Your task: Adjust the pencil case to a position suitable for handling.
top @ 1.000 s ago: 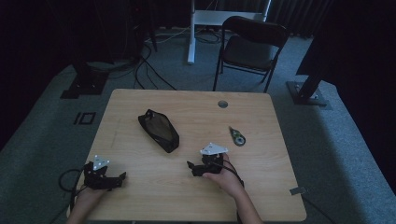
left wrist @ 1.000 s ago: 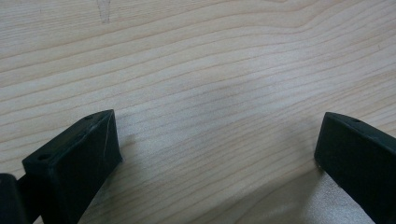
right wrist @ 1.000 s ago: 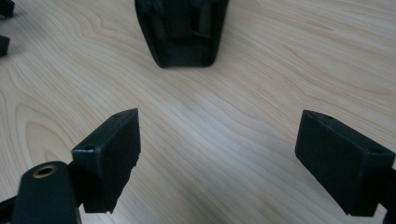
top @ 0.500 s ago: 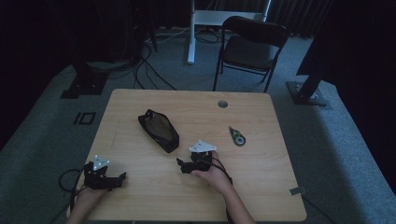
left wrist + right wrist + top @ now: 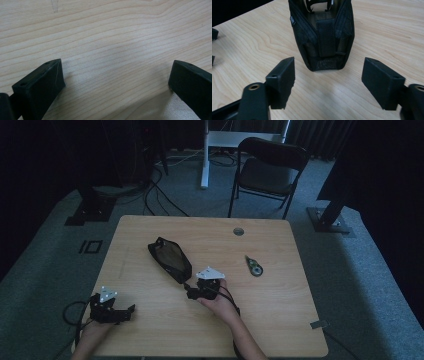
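Pale wood table (image 5: 280, 320) across centre of high view, grain running left to right; bare apart from three small items, so reach to each unobstructed.

Black mesh pouch (image 5: 170, 259) lying left of centre, long axis slanting from upper left to lower right, near end towards right hand. In right gripper view same pouch (image 5: 322, 35) at top centre, mouth open and facing up, a flat strap down its near end wall. Judged target of the work in hand: pouch end lined up squarely with gap between jaws.

Right gripper (image 5: 192, 292) just below and right of pouch's near corner, close to it but no contact visible; hand behind it at lower centre. Jaws spread, one either side of pouch end, short of it, nothing between pads. Jaws have just been closing, gap narrowed though pouch not yet inside; probably pre-setting width to the narrow end before moving in.

Left gripper (image 5: 131, 309) at lower left, parked low on table, well apart from pouch. Jaws wide apart over bare wood in left gripper view, holding nothing. Likely waiting to steady pouch.

Small green and black tape roller (image 5: 255, 267) right of centre, untouched, well clear of both grippers.
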`<state>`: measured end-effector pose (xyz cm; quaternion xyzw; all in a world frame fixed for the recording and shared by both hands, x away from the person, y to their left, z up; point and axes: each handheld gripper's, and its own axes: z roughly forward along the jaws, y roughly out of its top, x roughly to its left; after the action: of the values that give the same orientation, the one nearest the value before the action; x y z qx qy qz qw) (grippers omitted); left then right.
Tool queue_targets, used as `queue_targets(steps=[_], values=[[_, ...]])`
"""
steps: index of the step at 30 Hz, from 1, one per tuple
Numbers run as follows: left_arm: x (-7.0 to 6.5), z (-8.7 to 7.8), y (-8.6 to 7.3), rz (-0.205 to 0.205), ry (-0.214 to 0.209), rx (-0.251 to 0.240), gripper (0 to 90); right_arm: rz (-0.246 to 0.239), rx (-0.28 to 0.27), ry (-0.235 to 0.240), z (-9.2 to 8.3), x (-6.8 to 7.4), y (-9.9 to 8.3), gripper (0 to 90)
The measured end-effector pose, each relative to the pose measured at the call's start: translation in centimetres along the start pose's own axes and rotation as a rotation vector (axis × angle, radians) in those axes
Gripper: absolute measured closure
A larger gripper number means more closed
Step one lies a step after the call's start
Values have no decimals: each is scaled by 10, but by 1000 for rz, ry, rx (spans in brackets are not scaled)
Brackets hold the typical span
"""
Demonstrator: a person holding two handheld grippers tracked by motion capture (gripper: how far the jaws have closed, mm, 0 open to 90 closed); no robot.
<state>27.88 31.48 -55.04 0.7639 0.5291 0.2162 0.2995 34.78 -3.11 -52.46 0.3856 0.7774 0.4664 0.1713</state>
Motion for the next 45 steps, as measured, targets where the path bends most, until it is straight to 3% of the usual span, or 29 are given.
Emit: queue_targets(steps=[6,14,19,24,28,32,35,45], values=[[0,0,0,0,0,0,2,0,-4,-11,7,5,3,303],[0,0,0,0,0,0,1,12,3,-36,15,5,8,426],[0,0,0,2,-2,0,2,-6,8,-46,20,5,8,509],[0,0,0,3,-3,0,1,8,10,-27,23,5,10,563],[0,0,0,4,-3,0,1,-49,33,-39,25,6,11,610],[0,0,0,3,-3,0,1,-5,36,-29,27,3,11,707],[0,0,0,3,-3,0,1,18,33,-25,26,1,12,720],[0,0,0,3,-2,0,2,4,39,-15,21,-4,10,728]])
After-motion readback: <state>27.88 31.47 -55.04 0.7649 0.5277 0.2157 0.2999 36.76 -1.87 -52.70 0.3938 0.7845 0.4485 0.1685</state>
